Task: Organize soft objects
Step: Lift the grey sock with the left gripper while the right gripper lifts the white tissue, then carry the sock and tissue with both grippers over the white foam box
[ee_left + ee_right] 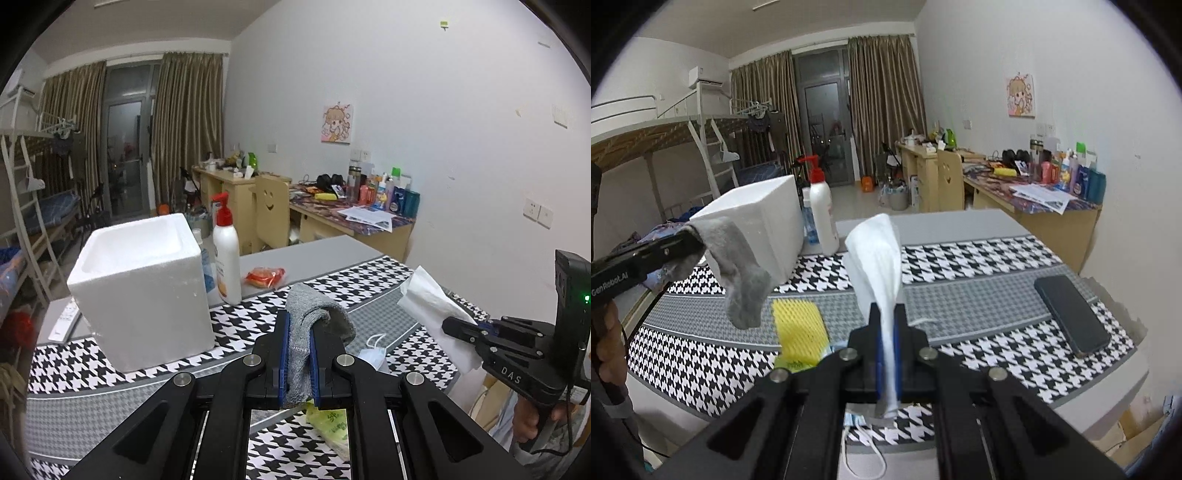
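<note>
So right up close, both claws are off the worktop and each has something pinched. The left claw is clamped tight on a grey sock, which bunches up over the blue pads and droops down one side; from the right wrist view you can see the sock dangling free in the air, toe end hanging lowest. The right claw is closed on a white tissue that stands up above the fingers like a floppy flag, with its tail trailing back between them.

Under them, on the houndstooth-patterned mat covering the worktop, lies a yellow foam net sleeve on top of a yellow-green packet, and a light blue face mask with white ear loops sits right below the right claw. A black phone lies flat off toward the right edge of the mat.

Further back stands a white styrofoam box, open at the top, on the left part of the mat. Just beside it is a white pump bottle with a red head, and a small red-orange wrapped packet lies on the bare grey worktop near that.

Beyond all that: a cluttered wooden desk along the wall, a bunk bed, brown curtains.
</note>
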`<action>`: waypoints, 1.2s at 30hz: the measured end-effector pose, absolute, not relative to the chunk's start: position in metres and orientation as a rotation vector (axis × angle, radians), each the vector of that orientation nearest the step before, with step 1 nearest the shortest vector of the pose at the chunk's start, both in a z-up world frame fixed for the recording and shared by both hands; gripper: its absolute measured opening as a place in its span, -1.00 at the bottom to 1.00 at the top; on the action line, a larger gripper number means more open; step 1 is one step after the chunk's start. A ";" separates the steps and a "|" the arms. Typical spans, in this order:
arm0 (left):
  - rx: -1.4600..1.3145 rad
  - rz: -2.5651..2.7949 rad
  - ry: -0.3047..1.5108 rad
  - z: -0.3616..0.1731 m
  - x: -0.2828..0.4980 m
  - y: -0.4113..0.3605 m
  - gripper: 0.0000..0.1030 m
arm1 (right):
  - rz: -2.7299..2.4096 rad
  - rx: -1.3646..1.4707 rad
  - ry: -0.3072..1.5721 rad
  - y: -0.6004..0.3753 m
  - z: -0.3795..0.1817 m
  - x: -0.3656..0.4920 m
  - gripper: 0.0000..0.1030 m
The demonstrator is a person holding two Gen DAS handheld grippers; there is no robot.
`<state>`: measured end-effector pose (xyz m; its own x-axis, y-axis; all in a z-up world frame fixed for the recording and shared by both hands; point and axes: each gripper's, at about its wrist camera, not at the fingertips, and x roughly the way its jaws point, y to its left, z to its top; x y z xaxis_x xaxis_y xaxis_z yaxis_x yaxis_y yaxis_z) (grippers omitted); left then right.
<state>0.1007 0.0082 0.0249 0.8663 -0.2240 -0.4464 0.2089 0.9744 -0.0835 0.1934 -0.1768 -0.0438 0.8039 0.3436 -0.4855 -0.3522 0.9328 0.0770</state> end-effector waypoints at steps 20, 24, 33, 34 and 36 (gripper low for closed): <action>-0.008 -0.149 0.433 0.047 0.129 0.019 -0.80 | 0.437 -0.037 0.473 -0.143 -0.023 0.213 -0.87; -0.014 -0.138 0.429 0.051 0.134 0.022 -0.80 | 0.439 -0.033 0.471 -0.139 -0.020 0.219 -0.86; -0.006 -0.121 0.419 0.059 0.142 0.022 -0.80 | 0.457 -0.036 0.455 -0.130 -0.010 0.228 -0.86; -0.008 -0.121 0.417 0.060 0.144 0.024 -0.80 | 0.465 -0.036 0.455 -0.129 -0.009 0.229 -0.86; -0.008 -0.115 0.408 0.063 0.146 0.025 -0.80 | 0.472 -0.038 0.451 -0.126 -0.007 0.231 -0.86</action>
<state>0.1460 0.0245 0.0635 0.9114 -0.1129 -0.3956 0.1099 0.9935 -0.0304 0.2309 -0.1258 -0.0068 0.7946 0.4307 -0.4279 -0.4473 0.8918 0.0670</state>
